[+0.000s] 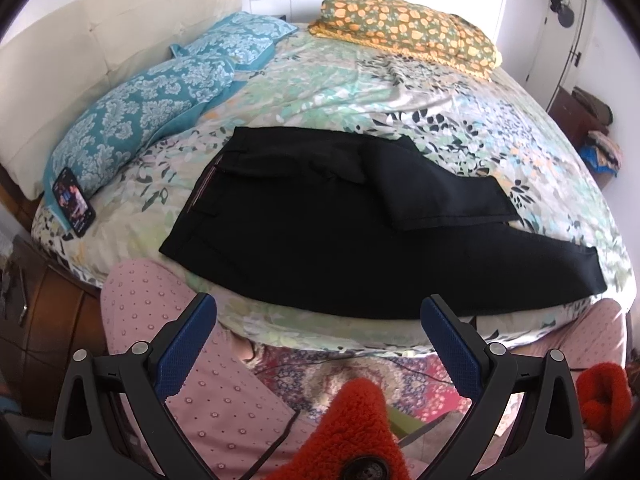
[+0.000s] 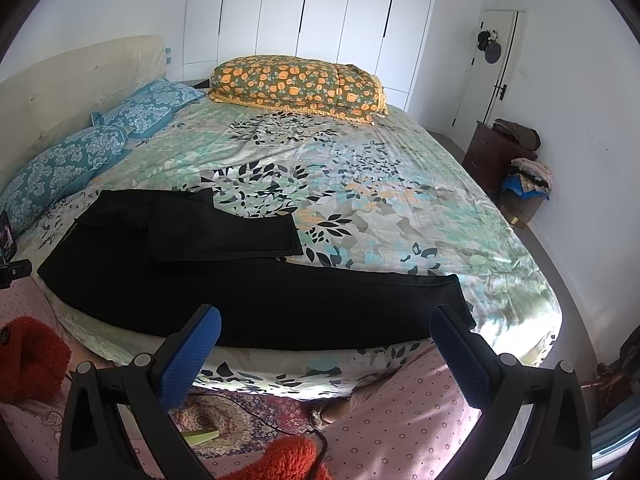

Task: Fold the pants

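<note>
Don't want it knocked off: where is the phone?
Left wrist view, far left: the phone leans on the blue pillow near the bed's edge.

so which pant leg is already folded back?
The far leg: doubled back, its hem mid-bed. The near leg lies full length along the bed edge.

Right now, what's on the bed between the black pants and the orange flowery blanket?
Nothing: only bare leafy bedsheet separates black pants from folded orange floral blanket, clearest in the right wrist view.
</note>
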`<state>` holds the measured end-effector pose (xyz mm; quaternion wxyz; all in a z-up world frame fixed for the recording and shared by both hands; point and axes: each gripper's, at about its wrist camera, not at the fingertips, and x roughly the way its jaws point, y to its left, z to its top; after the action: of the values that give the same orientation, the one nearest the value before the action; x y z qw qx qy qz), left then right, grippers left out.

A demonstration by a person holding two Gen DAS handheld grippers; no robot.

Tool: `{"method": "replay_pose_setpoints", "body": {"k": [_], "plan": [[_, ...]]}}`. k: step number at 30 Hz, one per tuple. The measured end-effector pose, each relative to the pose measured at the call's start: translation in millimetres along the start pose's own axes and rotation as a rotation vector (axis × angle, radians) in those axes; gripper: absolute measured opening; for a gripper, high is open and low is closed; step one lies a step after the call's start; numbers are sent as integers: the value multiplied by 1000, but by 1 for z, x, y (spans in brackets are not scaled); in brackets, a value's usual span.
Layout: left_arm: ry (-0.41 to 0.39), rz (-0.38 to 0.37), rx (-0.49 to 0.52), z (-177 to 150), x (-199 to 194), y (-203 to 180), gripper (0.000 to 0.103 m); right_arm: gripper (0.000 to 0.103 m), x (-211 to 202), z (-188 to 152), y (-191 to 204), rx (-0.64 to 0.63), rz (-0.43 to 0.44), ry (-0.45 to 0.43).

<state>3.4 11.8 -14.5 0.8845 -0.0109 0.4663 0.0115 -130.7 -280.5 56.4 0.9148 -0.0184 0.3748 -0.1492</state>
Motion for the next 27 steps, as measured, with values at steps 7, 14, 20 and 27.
{"method": "replay_pose_setpoints", "body": {"k": [7,14,20,27], "plan": [[-29,0,11,2,-5,1,102,103,2,-1,3,0,5,20],[-9,14,15,3,-2,0,102,103,1,-3,5,-10,4,20],[-10,34,27,3,-2,-2,102,103,3,-4,-1,7,2,32],[-13,48,69,2,-3,-10,102,103,3,-6,-2,11,2,37]]}}
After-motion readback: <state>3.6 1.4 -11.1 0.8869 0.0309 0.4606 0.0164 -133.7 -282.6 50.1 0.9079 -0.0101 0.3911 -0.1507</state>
